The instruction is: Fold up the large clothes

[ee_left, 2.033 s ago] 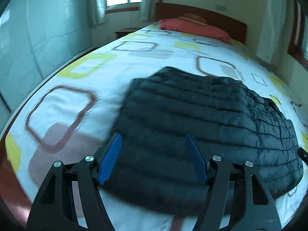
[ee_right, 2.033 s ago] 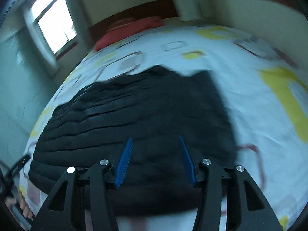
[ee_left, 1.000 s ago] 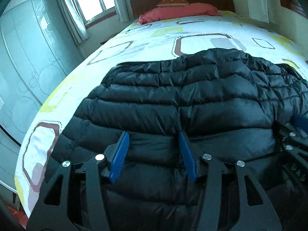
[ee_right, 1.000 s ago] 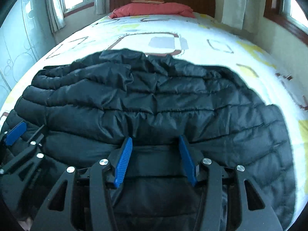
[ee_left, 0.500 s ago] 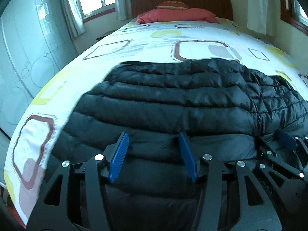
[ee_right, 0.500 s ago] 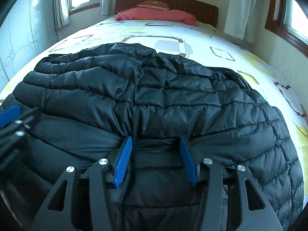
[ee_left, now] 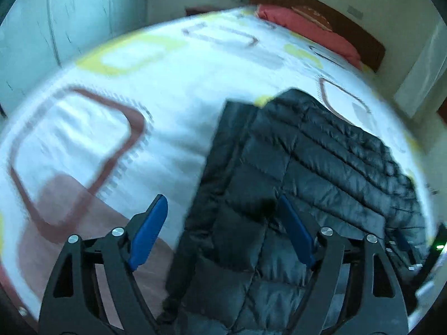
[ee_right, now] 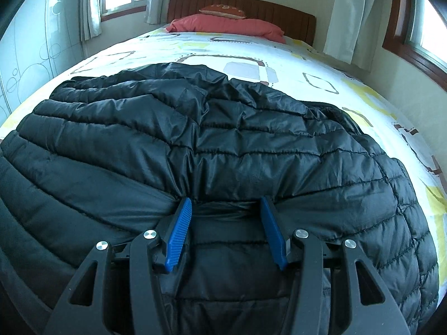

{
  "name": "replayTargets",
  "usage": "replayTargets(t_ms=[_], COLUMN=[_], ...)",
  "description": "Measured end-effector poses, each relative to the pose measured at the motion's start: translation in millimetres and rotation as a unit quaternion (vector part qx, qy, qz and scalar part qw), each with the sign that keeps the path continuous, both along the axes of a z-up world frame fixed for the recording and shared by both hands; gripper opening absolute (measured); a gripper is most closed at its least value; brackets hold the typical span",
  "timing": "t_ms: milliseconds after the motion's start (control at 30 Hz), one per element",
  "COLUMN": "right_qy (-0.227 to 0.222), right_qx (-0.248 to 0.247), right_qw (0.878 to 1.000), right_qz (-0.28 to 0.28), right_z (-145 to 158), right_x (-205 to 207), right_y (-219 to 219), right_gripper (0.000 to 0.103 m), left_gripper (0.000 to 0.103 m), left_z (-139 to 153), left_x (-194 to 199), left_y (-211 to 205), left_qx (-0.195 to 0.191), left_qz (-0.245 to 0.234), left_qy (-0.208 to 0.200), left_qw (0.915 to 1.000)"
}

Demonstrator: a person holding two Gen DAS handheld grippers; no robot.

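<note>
Nearest in the right wrist view, right gripper (ee_right: 226, 203) with blue pads (ee_right: 180, 230) spread apart, tips pressed against a bunched fold of the black quilted jacket (ee_right: 218, 145) — nothing pinched between them, only fabric lying in the gap. Across nearly the whole near half of the bed sheet (ee_right: 321, 67), jacket spread flat, rumpled toward its far edge, touching the sheet all round. In the left wrist view, blurred by motion, left gripper (ee_left: 222, 205) also wide apart, left blue pad (ee_left: 146, 233) over bare sheet, right one at the jacket's near-left part; jacket (ee_left: 307, 173) lying under and to the right of it, one narrow dark edge running along its left side. Whether the left tips touch the cloth: cannot tell. Beyond the jacket, white sheet (ee_left: 117, 128) printed with brown and yellow rounded squares. At the far end, a red pillow (ee_right: 226, 26) with a small patterned cushion (ee_right: 222, 9) on top — both against a dark wooden headboard (ee_right: 279, 14). Farther left, a window with pale curtains (ee_right: 89, 5); at far right, another curtain (ee_right: 352, 19).
</note>
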State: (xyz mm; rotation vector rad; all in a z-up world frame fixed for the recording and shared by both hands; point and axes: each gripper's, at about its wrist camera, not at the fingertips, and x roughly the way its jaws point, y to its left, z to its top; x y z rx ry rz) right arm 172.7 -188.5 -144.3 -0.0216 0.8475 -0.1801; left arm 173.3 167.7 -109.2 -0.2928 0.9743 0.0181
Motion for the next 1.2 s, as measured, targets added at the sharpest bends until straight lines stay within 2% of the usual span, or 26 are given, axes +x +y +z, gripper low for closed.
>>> replayTargets(t_ms=[67, 133, 300, 367, 400, 433, 533, 567, 633, 667, 700, 733, 833, 900, 1033, 1200], right_qy=[0.000, -0.001, -0.001, -0.002, -0.003, -0.003, -0.004, -0.004, -0.004, -0.005, -0.005, -0.005, -0.006, -0.006, -0.006, -0.007], right_qx=[0.001, 0.000, -0.004, -0.008, -0.010, -0.010, -0.011, -0.013, -0.015, -0.017, -0.020, -0.022, -0.025, -0.026, -0.024, -0.010], right_qw=[1.000, 1.000, 1.000, 1.000, 1.000, 1.000, 1.000, 1.000, 1.000, 1.000, 1.000, 1.000, 1.000, 1.000, 1.000, 1.000], right_qz=[-0.001, -0.001, -0.002, -0.003, -0.004, -0.004, -0.005, -0.005, -0.006, -0.007, -0.008, -0.009, -0.010, -0.010, -0.011, -0.014], right_z=[0, 0, -1, 0, 1, 1, 0, 1, 2, 2, 1, 1, 1, 0, 0, 3], right_x=[-2, -2, -3, -4, -4, -4, -4, -4, -4, -4, -4, -4, -4, -4, -3, -3], right_y=[2, 2, 3, 6, 6, 7, 6, 7, 7, 8, 10, 11, 11, 11, 12, 7], right_gripper=[0.052, 0.052, 0.052, 0.052, 0.052, 0.052, 0.052, 0.052, 0.052, 0.052, 0.052, 0.052, 0.052, 0.052, 0.052, 0.052], left_gripper=[0.084, 0.092, 0.094, 0.087, 0.075, 0.067, 0.064, 0.066, 0.090, 0.091, 0.092, 0.084, 0.042, 0.030, 0.023, 0.021], left_z=[-11, -21, -51, -50, -48, -46, -38, -38, -45, -53, -54, -51, -34, -20, 12, 48], left_x=[5, 13, 28, 26, 23, 21, 17, 17, 20, 25, 29, 28, 25, 20, 9, -9], left_y=[0, 0, 5, -1, -6, -8, -17, -17, -14, -11, -11, -15, -30, -38, -50, -72], left_qx=[-0.041, -0.060, -0.149, -0.139, -0.139, -0.140, -0.106, -0.099, -0.095, -0.121, -0.123, -0.114, -0.099, -0.083, -0.061, -0.051], left_qz=[-0.017, -0.028, -0.026, -0.031, -0.038, -0.041, -0.049, -0.051, -0.033, -0.028, -0.026, -0.027, -0.066, -0.077, -0.077, -0.093], left_qy=[0.009, 0.022, 0.045, 0.037, 0.033, 0.031, 0.017, 0.013, 0.010, 0.016, 0.018, 0.018, 0.004, -0.008, -0.041, -0.077], left_qw=[0.9990, 0.9976, 0.9875, 0.9892, 0.9890, 0.9888, 0.9930, 0.9937, 0.9949, 0.9921, 0.9919, 0.9929, 0.9929, 0.9935, 0.9943, 0.9914])
